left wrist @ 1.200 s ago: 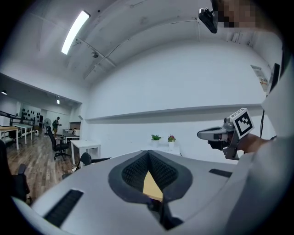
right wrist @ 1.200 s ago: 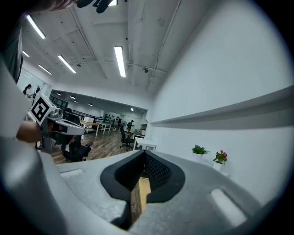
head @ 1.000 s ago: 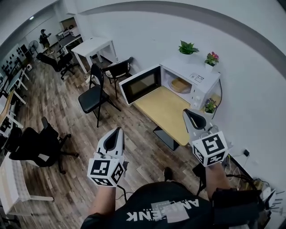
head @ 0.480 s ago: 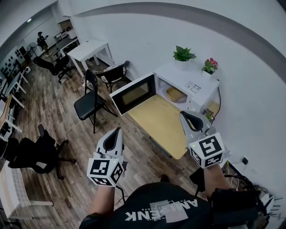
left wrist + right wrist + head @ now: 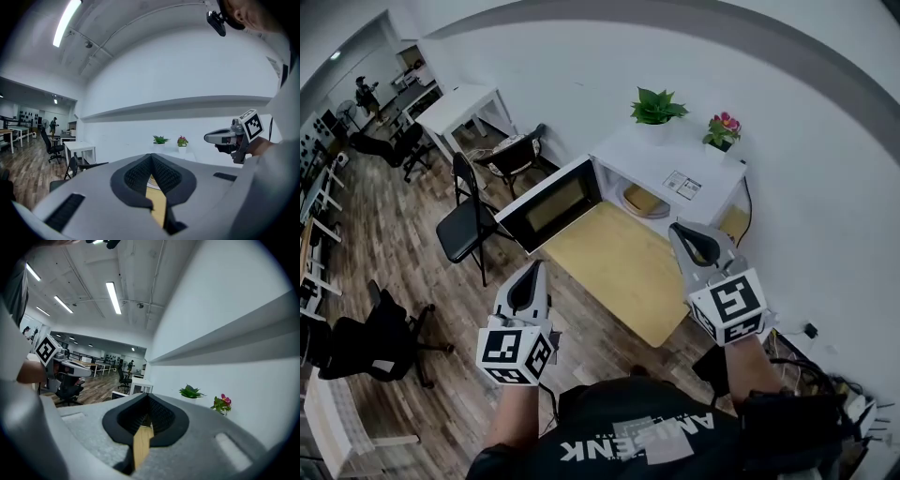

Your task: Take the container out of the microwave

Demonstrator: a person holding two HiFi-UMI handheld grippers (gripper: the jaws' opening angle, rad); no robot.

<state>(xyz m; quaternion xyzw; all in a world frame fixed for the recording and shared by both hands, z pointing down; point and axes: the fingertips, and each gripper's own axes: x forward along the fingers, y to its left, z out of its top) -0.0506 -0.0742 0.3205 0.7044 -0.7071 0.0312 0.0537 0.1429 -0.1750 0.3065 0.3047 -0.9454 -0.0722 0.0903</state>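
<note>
The white microwave [image 5: 680,173] stands at the far end of a wooden table [image 5: 614,267], its door [image 5: 548,206] swung open to the left. A round, pale container [image 5: 642,200] sits inside the cavity. My left gripper [image 5: 534,269] is shut and empty, held level short of the table's near left edge, below the open door. My right gripper [image 5: 682,232] is also shut and empty, over the table's right edge, a short way in front of the microwave. In the left gripper view the jaws [image 5: 151,160] meet, and the right gripper [image 5: 209,137] shows to the right. In the right gripper view the jaws [image 5: 146,401] meet too.
A green plant [image 5: 654,105] and a flowering pot [image 5: 722,127] stand on the microwave. Two black chairs [image 5: 464,216] [image 5: 514,155] and a white table [image 5: 464,103] are left of the door. A white wall runs behind and cables [image 5: 825,394] lie at the right.
Both grippers have moved forward, side by side, toward the table and microwave, which now sit nearer and more central in the head view. The jaws stayed shut.
</note>
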